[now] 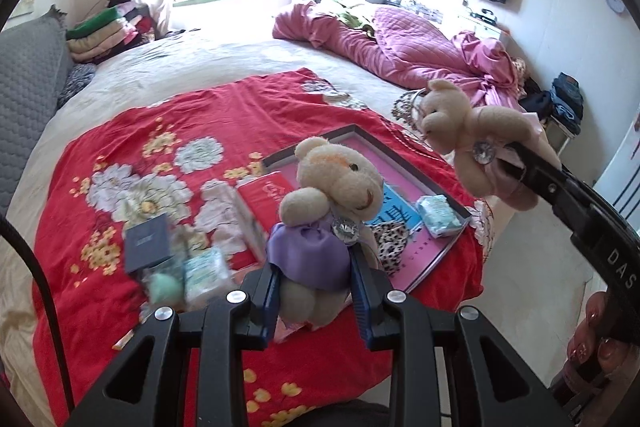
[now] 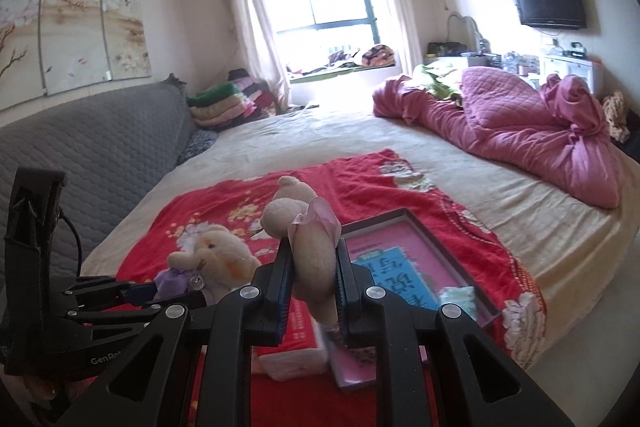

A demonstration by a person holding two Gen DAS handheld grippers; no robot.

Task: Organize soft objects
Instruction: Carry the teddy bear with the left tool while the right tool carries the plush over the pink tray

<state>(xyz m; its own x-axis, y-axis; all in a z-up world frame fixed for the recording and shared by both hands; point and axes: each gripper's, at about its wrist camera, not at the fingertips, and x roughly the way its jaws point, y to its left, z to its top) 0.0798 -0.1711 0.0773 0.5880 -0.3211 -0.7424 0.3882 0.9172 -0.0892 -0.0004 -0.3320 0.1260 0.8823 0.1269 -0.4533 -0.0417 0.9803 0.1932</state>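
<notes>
My left gripper (image 1: pixel 316 279) is shut on a beige teddy bear in a purple dress (image 1: pixel 320 215) and holds it upright above the red floral blanket (image 1: pixel 120 163). My right gripper (image 2: pixel 314 267) is shut on a second beige teddy bear in a pink dress (image 2: pixel 310 247), held above the bed. That pink-dress bear also shows in the left wrist view (image 1: pixel 464 131), to the right and higher. The purple-dress bear shows in the right wrist view (image 2: pixel 216 259), to the left.
A shallow grey-rimmed tray with a pink base (image 1: pixel 404 163) lies on the blanket with a tissue pack (image 1: pixel 438 215) and a leopard-print item (image 1: pixel 394 247). A red tissue box (image 1: pixel 260 207), a dark box (image 1: pixel 146 243) and small packs lie left. A pink quilt (image 1: pixel 392 47) sits behind.
</notes>
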